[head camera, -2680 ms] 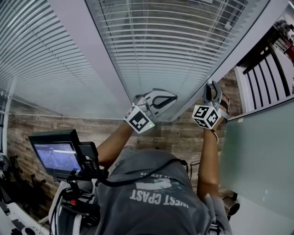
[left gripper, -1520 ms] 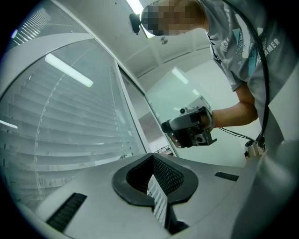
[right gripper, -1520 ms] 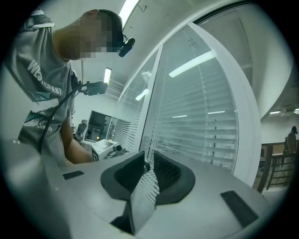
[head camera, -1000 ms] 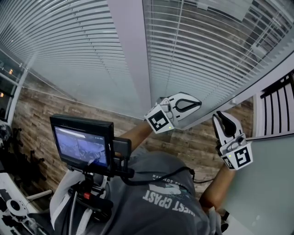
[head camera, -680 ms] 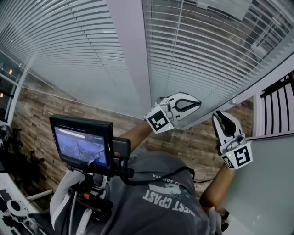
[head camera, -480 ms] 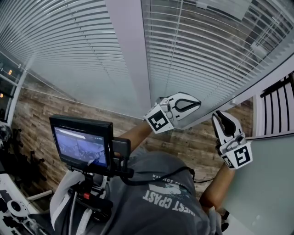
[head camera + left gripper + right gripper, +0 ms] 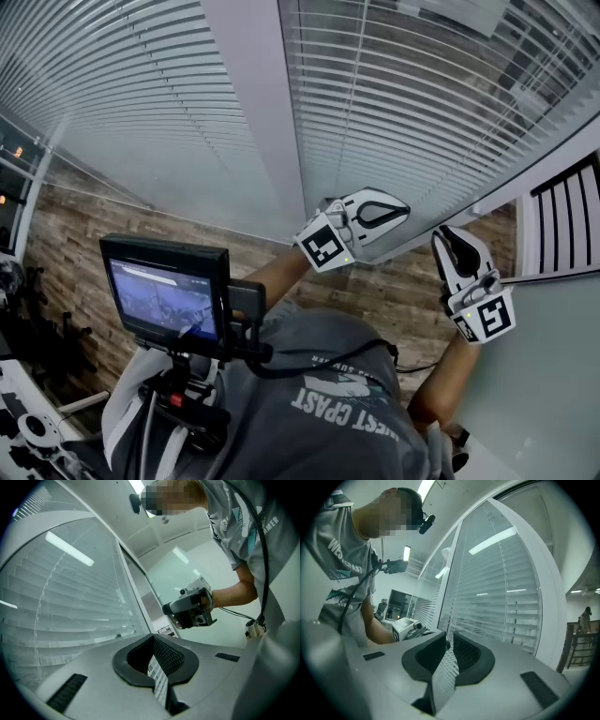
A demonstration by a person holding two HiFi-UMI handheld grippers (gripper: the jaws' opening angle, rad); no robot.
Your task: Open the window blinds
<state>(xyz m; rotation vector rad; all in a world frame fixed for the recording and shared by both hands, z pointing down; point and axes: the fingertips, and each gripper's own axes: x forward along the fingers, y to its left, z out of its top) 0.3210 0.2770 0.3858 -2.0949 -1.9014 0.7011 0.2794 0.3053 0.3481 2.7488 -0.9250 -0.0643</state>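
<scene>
My right gripper (image 7: 444,240) has come away from the bottom corner of the blinds (image 7: 403,103), where it sat a few seconds ago. It is now lower and far to the right of the white window post (image 7: 262,112), clear of the slats (image 7: 441,141). Over the last second neither hand has shifted. The only thing happening is that the right jaws are closing. In the right gripper view a narrow slit is left between the pads, with only distant slats showing through it, so nothing is caught there.

My left gripper (image 7: 401,212) stays just right of the post's foot, level with the bottom edge of the blinds. Its tips meet, and the left gripper view shows nothing pinched between them.

Right of the post the blinds hang all the way down, with the slats partly tilted so I can glimpse outside through them. I read this as a pause with no hold on anything. The blinds are not opened yet, and I cannot pick out a cord or wand to go for.
</scene>
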